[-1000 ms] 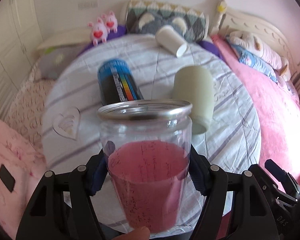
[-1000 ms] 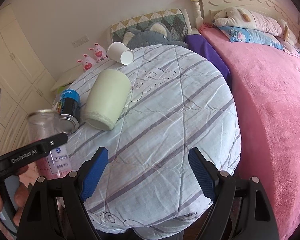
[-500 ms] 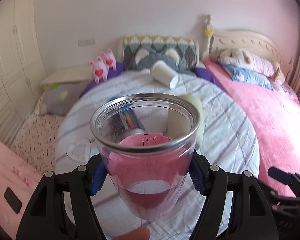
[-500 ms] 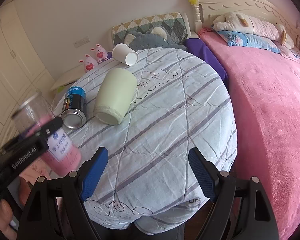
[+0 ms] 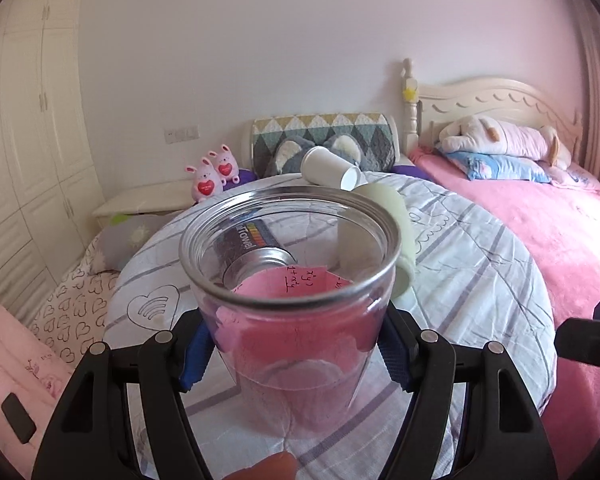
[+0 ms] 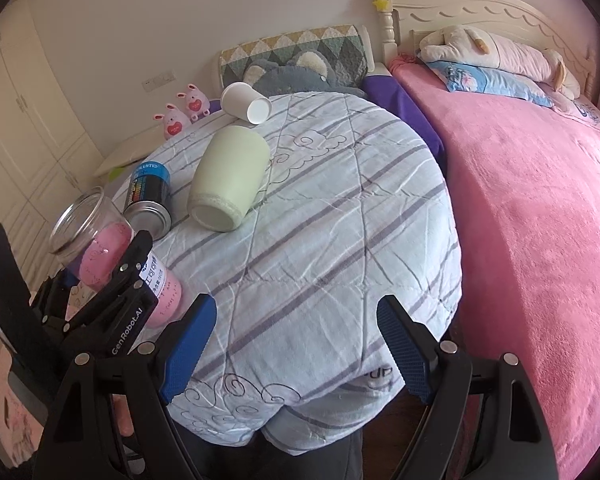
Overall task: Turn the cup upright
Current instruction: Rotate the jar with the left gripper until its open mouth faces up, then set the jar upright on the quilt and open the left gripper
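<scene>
My left gripper is shut on a clear glass cup with pink paper inside. It holds the cup mouth up, slightly tilted, over the near left part of the quilt-covered table. The cup and left gripper also show at the left of the right wrist view. My right gripper is open and empty above the table's near edge.
A pale green cup, a blue can and a white paper cup lie on their sides on the table. A pink bed runs along the right. Cushions and plush toys sit behind the table.
The left gripper has turned the glass cup toward upright and lowered it toward the table's left edge. The right gripper has barely moved.
</scene>
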Demonstrator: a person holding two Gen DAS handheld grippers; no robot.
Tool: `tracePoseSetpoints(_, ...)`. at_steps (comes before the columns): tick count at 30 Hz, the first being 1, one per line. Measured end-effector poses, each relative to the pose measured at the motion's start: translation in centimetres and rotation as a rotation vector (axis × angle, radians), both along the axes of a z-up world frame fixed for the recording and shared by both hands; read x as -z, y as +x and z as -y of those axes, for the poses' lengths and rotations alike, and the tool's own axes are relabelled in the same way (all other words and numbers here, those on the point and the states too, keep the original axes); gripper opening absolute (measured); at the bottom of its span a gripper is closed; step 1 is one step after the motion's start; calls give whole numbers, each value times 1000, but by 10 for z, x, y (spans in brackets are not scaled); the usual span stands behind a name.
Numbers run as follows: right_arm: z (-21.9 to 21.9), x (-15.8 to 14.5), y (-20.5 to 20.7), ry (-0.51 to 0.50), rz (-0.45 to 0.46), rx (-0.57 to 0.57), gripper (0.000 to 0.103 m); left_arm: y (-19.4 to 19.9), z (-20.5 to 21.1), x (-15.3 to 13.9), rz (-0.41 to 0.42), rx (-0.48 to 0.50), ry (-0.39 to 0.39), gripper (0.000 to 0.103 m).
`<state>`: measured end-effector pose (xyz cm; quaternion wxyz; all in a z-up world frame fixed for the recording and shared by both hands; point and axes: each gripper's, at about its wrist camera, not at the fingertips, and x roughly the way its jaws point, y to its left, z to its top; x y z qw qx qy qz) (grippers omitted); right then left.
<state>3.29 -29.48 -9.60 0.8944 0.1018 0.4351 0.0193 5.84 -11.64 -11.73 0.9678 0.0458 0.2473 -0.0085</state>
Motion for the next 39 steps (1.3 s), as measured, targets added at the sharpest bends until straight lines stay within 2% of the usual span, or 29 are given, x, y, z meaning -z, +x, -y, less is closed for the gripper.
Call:
tracePoseSetpoints(4, -1, -5, -4, 0, 14, 4, 83, -3, -1, -3, -10, 0, 2, 74)
tracePoseSetpoints(5, -2, -6, -5, -1, 17, 2, 83, -3, 0, -3, -11, 1, 6, 79)
tracePoseSetpoints(13, -8, -12, -13, -5, 33, -8, 84, -17, 4, -10, 8, 26, 29, 101)
tracePoseSetpoints(19, -11, -20, -24, -12, 60, 5, 84, -25, -4, -23, -3, 39, 14, 103)
tracePoseSetpoints(23, -17, -29, -31, -25, 93, 10, 84, -36, -23, -41, -27, 22, -10, 103)
tracePoseSetpoints(27, -30, -41, -40, -41, 136, -1, 84, -40, -46, -57, -149, -63, 22, 103)
tracePoseSetpoints(30, -43, -47, -45, -55, 160, -11, 83, -46, -67, -63, -232, -94, 1, 103)
tracePoseSetpoints(39, -77, -58, -61, -117, 205, -31, 83, -71, -99, -78, -272, -116, -5, 103)
